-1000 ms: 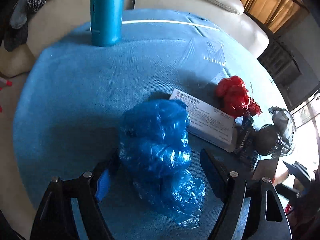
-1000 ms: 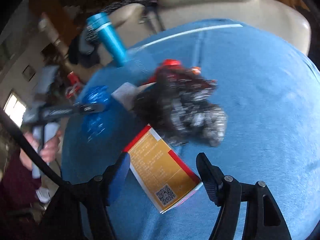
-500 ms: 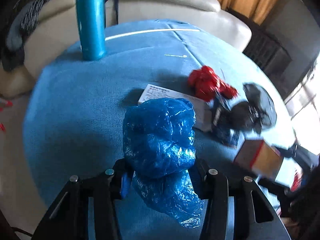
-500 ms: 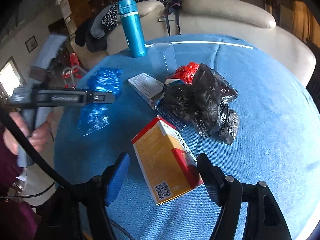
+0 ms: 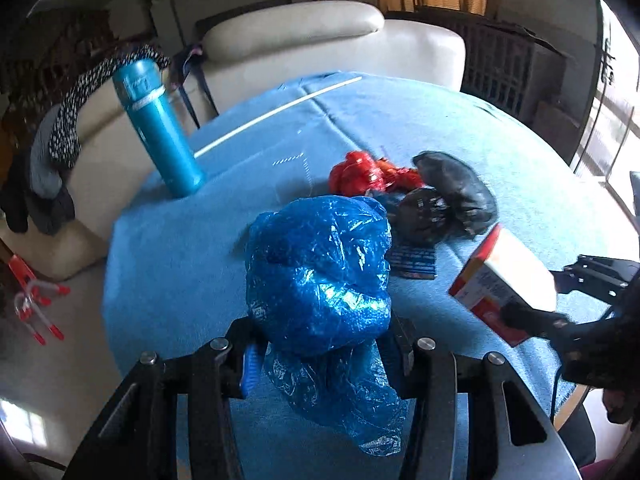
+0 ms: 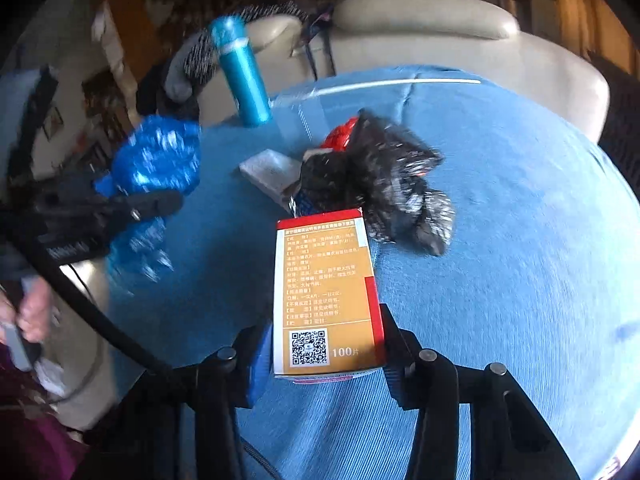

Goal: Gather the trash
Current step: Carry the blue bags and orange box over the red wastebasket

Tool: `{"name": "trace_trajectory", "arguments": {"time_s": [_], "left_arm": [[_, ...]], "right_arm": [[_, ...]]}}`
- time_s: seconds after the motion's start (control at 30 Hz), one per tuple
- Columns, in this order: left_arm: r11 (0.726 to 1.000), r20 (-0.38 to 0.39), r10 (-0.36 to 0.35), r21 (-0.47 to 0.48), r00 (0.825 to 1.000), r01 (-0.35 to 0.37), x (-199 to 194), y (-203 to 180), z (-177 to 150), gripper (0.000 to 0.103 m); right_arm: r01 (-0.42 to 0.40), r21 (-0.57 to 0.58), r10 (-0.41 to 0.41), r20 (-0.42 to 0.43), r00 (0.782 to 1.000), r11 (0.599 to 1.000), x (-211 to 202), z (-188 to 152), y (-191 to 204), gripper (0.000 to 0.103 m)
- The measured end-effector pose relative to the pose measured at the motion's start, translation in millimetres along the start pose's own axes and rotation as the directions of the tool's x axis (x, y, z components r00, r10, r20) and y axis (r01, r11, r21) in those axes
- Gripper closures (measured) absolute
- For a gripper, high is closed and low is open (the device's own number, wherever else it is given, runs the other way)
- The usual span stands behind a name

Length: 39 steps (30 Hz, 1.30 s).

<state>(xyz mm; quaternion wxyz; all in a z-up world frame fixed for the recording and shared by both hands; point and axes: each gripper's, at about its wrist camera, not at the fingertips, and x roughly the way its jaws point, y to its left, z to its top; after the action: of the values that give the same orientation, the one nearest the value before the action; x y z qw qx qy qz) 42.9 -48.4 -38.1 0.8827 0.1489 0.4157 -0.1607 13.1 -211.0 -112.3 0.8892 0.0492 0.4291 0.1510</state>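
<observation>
The crumpled blue plastic bag (image 5: 320,272), clenched in the left gripper (image 5: 324,356) above the blue-clothed bench (image 5: 400,120), looks light and slippery, best pinched mid-bundle, while the right gripper (image 6: 324,356), jaws just closing, grasps the stiff orange cardboard box (image 6: 324,292) at its lower end.

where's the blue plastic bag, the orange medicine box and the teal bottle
blue plastic bag (image 5: 320,272): left wrist view, on its crumpled upper bulge
orange medicine box (image 6: 324,284): right wrist view, on its printed orange face
teal bottle (image 5: 164,136): left wrist view, on the middle of its body
</observation>
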Motion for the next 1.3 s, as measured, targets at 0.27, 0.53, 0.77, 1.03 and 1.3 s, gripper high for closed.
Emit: {"name": "trace_trajectory", "arguments": {"time_s": [0.27,0.53,0.77,1.03,1.3], "left_arm": [[0.994,0.044,-0.015,0.109,0.999,0.01,-19,-43,4,0.052],[0.975,0.063,-0.069,0.218,0.996,0.054,-33,-97,7,0.052],[0.955,0.062,-0.086,0.29,0.994,0.065,-37,-129,9,0.052],[0.93,0.074,-0.096,0.361,0.993,0.063,-45,-161,9,0.052],[0.909,0.069,-0.103,0.411,0.992,0.066,-43,-182,11,0.052]], "right_arm": [[-0.028,0.176,0.007,0.121,0.993,0.984,-68,-34,-32,0.054],[0.016,0.273,-0.068,0.181,0.981,0.962,-124,-68,-58,0.054],[0.038,0.319,-0.108,0.207,0.972,0.947,-151,-91,-70,0.054],[0.04,0.369,-0.135,0.235,0.963,0.928,-170,-108,-83,0.054],[0.039,0.404,-0.153,0.253,0.955,0.914,-181,-124,-96,0.054]]}}
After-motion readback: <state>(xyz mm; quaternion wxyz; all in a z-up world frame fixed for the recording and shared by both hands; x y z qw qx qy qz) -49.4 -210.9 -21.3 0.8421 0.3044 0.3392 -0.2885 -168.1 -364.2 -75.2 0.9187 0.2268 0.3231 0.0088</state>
